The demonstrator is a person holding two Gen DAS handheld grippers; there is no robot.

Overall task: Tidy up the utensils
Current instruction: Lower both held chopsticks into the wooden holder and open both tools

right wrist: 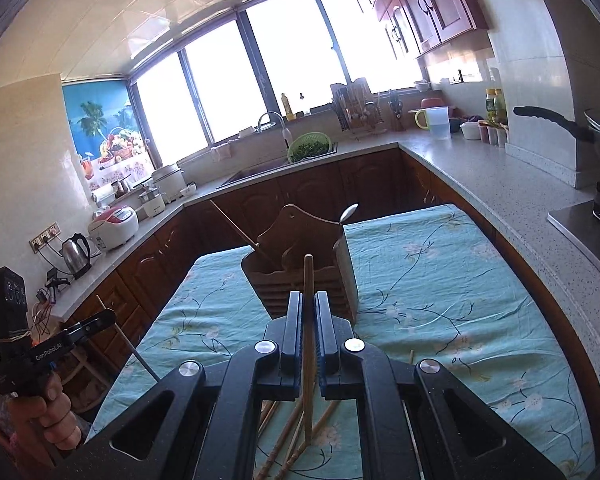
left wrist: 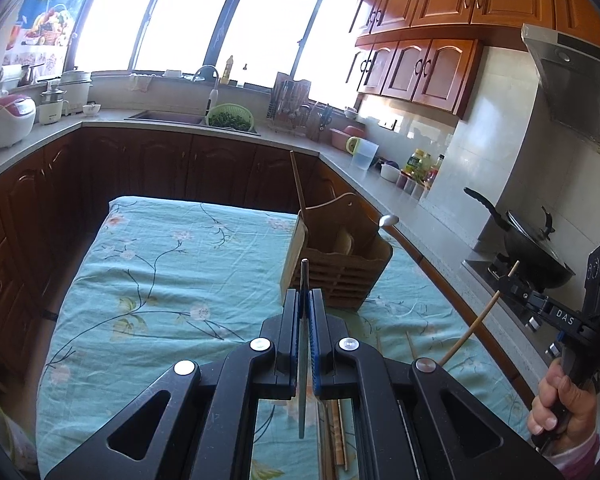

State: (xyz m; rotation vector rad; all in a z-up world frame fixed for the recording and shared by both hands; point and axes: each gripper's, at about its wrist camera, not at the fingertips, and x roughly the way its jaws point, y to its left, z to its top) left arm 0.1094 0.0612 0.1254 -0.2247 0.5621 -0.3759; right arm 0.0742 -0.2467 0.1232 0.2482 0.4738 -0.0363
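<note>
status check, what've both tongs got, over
Left tongs shut on metal chopstick. Right tongs shut on wooden chopstick. Holder ahead, path open.

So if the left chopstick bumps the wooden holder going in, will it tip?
Probably not: the wooden utensil holder looks wide-based and sits flat on the cloth. It may slide slightly, since the fabric looks soft. The leaning spoon could shift.

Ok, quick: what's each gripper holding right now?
Left gripper: shut on a grey metal chopstick.
Right gripper: shut on a wooden chopstick.
</note>
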